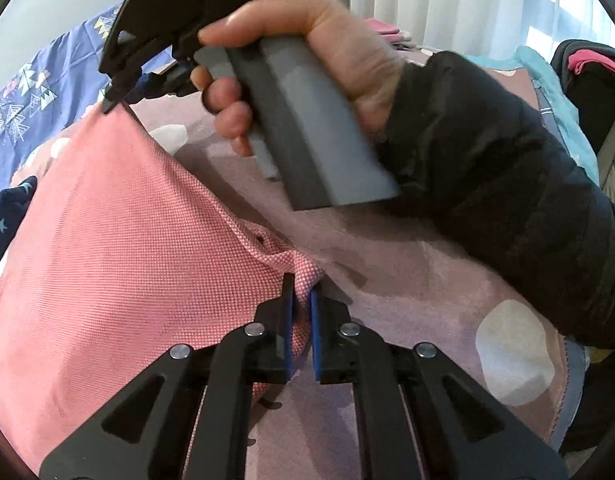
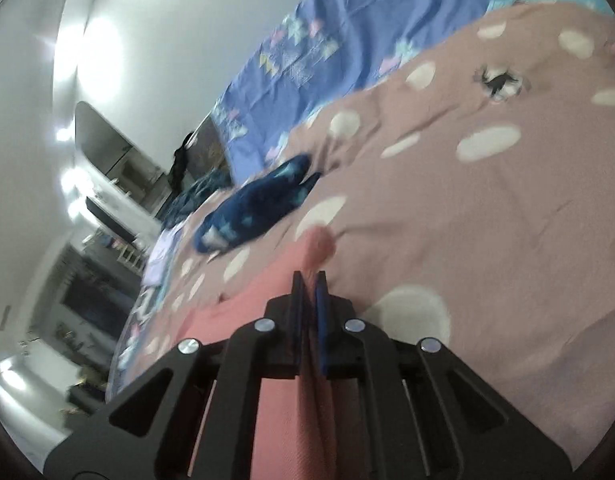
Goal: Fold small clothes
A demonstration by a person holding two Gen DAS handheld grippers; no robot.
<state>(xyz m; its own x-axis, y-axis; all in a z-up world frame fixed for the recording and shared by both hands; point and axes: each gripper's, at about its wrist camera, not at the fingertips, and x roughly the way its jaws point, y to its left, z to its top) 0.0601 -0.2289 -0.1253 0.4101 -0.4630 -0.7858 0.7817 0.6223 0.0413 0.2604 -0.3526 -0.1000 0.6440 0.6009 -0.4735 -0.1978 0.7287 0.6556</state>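
A pink woven garment (image 1: 119,240) is held stretched above the bed. My left gripper (image 1: 302,286) is shut on its near corner. My right gripper (image 1: 113,104) shows in the left wrist view at the upper left, held by a hand in a black sleeve, and pinches the garment's far corner. In the right wrist view my right gripper (image 2: 309,280) is shut on the pink garment (image 2: 251,312), whose edge sticks out past the fingertips.
The bed has a mauve cover with white dots (image 2: 487,208) and a blue patterned sheet (image 2: 327,40) beyond it. A dark blue star-print garment (image 2: 255,208) lies on the cover, and also shows at the left edge of the left wrist view (image 1: 7,216). Pink clothes (image 1: 387,30) lie by the curtain.
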